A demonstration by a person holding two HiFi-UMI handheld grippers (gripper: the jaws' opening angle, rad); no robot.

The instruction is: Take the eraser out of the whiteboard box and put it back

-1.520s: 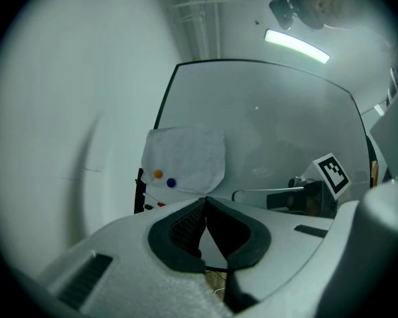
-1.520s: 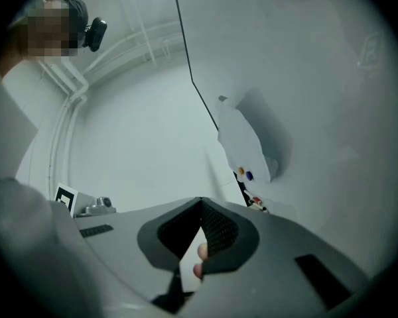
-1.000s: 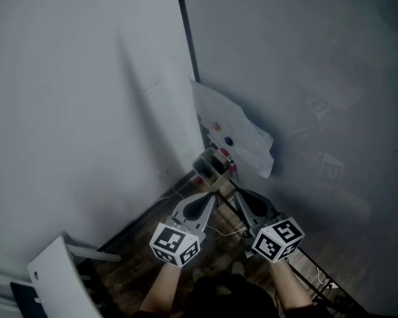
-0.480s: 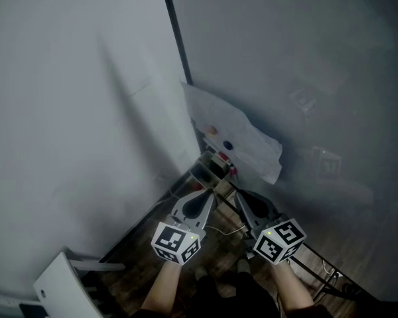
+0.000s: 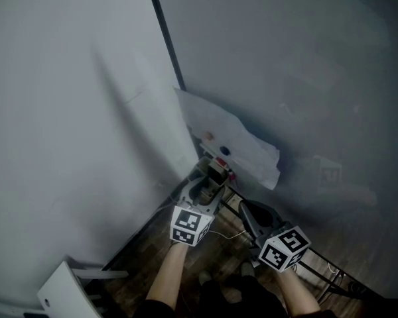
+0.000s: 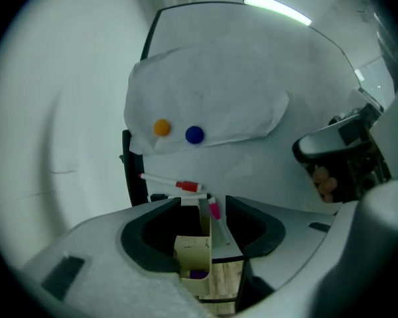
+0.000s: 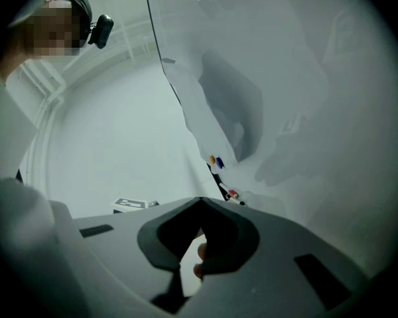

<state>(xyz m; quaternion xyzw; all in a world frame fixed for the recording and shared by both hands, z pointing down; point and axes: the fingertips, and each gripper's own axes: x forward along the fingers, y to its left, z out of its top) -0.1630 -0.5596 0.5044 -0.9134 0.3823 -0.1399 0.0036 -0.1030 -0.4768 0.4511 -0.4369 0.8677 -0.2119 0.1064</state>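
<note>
The fingers (image 6: 146,238) of my left gripper (image 6: 203,203) have just been opening and now stand fairly wide, pinching nothing. In the gap between them, untouched, stands a cream block (image 6: 191,254), seemingly the eraser, inside the whiteboard box (image 5: 217,168). A pink marker (image 6: 214,210) leans just behind it. A red-capped marker (image 6: 177,185) lies above on the whiteboard (image 6: 265,171). Higher up, 1 orange magnet (image 6: 161,127) and 1 blue magnet (image 6: 194,134) pin a white paper sheet (image 6: 205,85). Any print on the markers is too small to read. My right gripper (image 7: 199,201) hangs off to the right, its fingers closed together on nothing.
</note>
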